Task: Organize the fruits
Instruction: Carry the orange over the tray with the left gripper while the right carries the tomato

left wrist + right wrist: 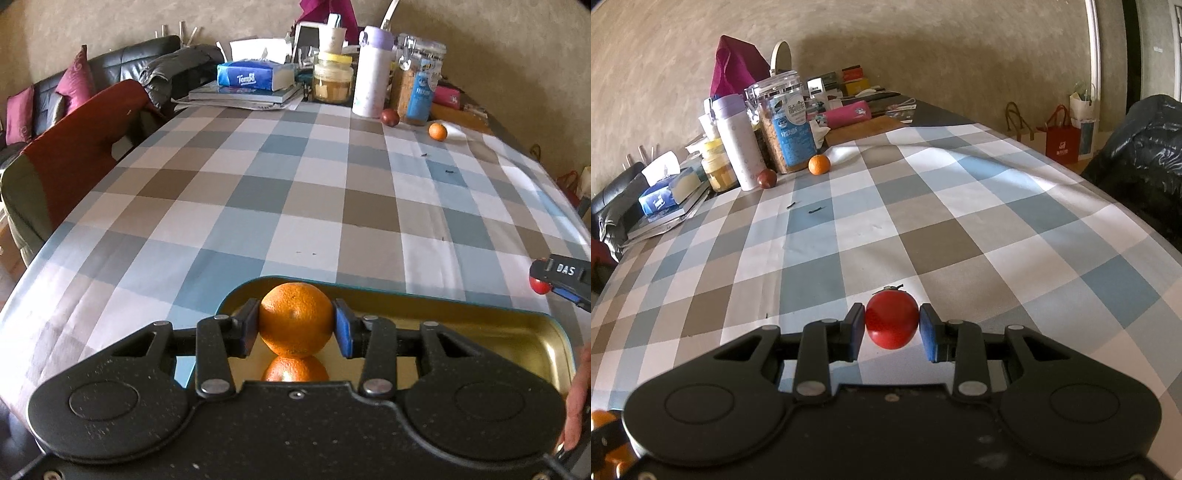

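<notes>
My left gripper (pixel 296 326) is shut on an orange (pixel 295 317), held just above a shiny gold tin tray (pixel 517 332) whose floor mirrors the fruit. My right gripper (pixel 892 326) is shut on a red tomato (pixel 891 319) over the checked tablecloth; in the left wrist view the right gripper (pixel 545 286) and the tomato (pixel 538 285) show at the right edge beside the tray. A second orange (pixel 437 131) (pixel 819 164) and a dark red fruit (pixel 390 117) (pixel 766 178) lie at the far end of the table.
At the far end stand a white and lilac flask (pixel 372 74) (pixel 737 142), a clear cereal canister (pixel 783 125), a glass jar (pixel 332 79), a tissue pack (pixel 255 75) on books. A red chair (pixel 74 147) and sofa flank the left; paper bags (pixel 1062 142) sit on the floor.
</notes>
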Demonstrator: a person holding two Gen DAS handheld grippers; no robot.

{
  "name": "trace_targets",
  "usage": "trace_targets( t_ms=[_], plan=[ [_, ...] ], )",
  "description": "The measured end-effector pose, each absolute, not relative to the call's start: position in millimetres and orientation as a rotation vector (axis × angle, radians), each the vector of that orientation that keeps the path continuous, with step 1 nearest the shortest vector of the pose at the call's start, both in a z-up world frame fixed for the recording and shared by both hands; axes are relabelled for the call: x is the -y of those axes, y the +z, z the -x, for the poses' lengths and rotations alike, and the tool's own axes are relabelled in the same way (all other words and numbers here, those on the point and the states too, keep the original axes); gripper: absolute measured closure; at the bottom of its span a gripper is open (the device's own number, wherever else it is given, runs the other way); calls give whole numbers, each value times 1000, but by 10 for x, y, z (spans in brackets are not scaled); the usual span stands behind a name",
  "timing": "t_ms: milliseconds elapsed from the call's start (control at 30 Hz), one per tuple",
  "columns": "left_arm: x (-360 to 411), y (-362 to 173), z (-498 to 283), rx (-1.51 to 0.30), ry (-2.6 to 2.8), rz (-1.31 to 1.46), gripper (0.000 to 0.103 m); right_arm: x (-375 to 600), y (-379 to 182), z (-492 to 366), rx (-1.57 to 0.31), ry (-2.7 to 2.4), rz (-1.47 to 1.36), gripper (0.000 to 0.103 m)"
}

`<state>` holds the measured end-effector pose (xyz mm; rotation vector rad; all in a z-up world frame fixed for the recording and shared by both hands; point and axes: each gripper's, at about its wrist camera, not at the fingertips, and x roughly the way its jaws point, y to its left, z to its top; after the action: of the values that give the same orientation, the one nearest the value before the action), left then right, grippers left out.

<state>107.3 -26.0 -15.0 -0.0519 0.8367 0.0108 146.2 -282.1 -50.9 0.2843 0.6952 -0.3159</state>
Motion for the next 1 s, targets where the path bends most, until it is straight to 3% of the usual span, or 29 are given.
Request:
trace_targets(
  t_ms=[600,767,1000],
  plan=[
    [173,-73,-700,-837,-13,63,53,2821,-480,-1420,-685,-329,-292,69],
    [180,-73,-702,-837,-20,63,53,2674,-331,-1286,-692,-331,-185,69],
    [189,-77,-702,-836,-24,56,53,2653,-68,-824,-736,-241,-305,69]
  ],
)
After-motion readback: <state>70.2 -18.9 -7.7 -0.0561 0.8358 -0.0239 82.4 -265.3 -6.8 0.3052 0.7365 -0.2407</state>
